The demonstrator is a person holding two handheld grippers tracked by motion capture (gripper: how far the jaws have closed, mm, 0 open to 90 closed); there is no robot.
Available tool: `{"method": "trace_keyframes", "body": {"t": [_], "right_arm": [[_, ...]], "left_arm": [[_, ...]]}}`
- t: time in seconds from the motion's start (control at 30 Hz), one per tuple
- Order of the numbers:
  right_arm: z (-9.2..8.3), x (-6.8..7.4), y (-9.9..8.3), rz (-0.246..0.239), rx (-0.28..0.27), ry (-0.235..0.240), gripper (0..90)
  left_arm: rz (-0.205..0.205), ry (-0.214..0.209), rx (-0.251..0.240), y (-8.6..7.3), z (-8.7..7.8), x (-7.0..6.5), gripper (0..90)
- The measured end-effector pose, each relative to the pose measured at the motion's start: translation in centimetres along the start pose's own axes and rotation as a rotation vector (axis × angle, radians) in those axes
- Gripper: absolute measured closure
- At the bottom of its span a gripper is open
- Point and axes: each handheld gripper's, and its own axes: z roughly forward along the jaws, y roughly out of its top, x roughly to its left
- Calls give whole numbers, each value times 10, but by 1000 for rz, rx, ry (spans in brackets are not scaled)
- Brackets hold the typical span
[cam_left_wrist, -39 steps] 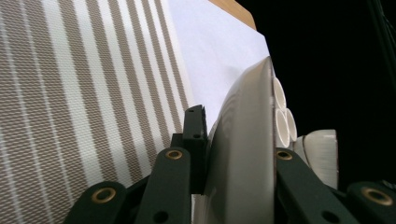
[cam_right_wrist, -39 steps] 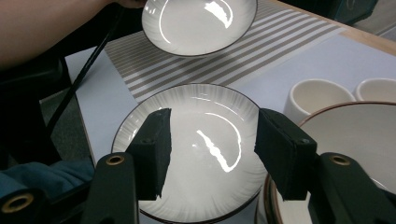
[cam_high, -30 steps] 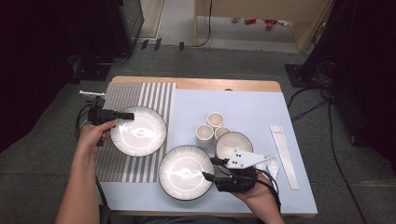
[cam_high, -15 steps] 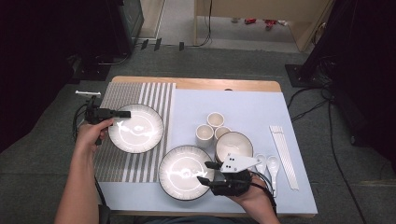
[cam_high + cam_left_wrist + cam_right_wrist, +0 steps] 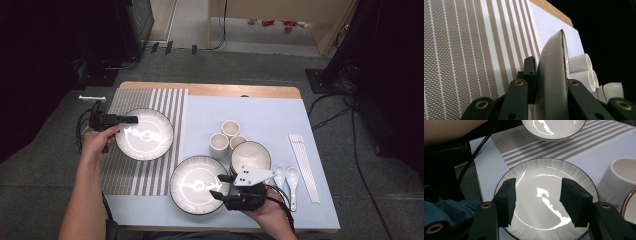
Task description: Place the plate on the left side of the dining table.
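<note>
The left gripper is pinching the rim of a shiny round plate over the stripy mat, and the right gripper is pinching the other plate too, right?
Not quite. The right gripper is open: in the right gripper view its jaws stand apart above the second shiny round plate, not pinching it. The left gripper does pinch its shiny round plate over the striped mat.

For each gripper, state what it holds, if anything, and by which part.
The left gripper clamps the far plate by its rim. The right gripper, jaws open, holds nothing over the near plate.
</note>
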Motion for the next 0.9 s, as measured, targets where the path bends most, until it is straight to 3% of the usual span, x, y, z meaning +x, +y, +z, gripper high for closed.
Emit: {"method": "trace_keyframes", "body": {"t": [0.9], "right_arm": [[14,1,-16,26,24,-2,465]], "left_arm": [[-32,69,-75,3,-9,23,813]]}}
